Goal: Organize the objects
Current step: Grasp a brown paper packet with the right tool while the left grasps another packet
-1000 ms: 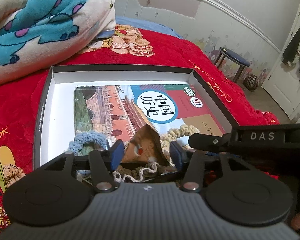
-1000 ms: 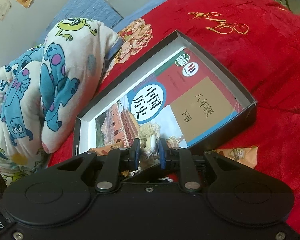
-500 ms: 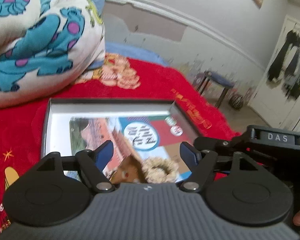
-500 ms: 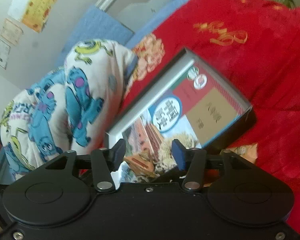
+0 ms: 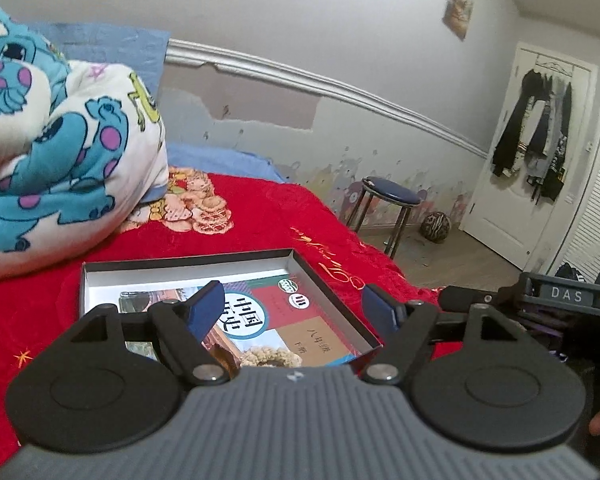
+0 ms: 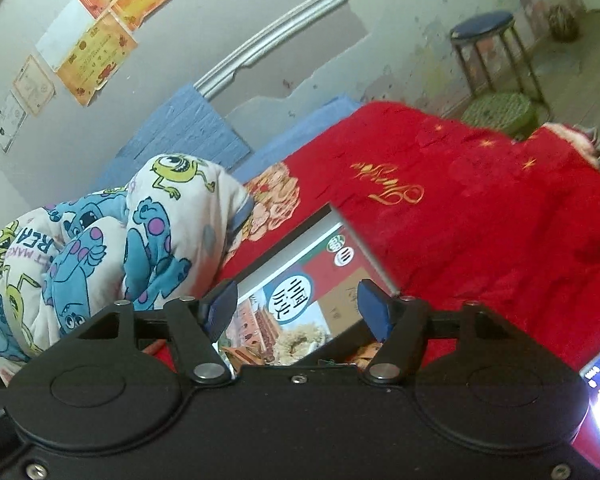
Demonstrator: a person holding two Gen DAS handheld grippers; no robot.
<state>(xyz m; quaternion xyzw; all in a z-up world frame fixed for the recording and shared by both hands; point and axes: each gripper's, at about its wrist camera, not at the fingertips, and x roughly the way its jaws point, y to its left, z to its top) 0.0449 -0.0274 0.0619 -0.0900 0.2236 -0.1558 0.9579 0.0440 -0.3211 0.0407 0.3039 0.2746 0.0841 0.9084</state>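
Observation:
A shallow black box with a white inside point(image 5: 100, 280) lies on the red bedspread point(image 5: 260, 208). In it lies a textbook with a blue circle on its cover point(image 5: 268, 312), and a beige crocheted ring point(image 5: 266, 357) rests on the book. My left gripper point(image 5: 294, 308) is open and empty, raised above the box's near side. My right gripper point(image 6: 298, 312) is open and empty too, above the box point(image 6: 364, 248); the book point(image 6: 296, 300) and the beige ring point(image 6: 300, 340) show between its fingers. An orange snack packet point(image 6: 366, 350) lies by the box's near wall.
A folded monster-print quilt point(image 5: 60, 152) lies at the back left of the bed, also in the right wrist view point(image 6: 100, 248). A blue stool point(image 5: 390, 204) and a ball point(image 5: 436, 227) stand on the floor beyond the bed. A white door with hanging clothes point(image 5: 536, 140) is at right.
Both grippers opened, let go of the small items in the box, and rose back and away from it. The views now tilt up toward the wall.

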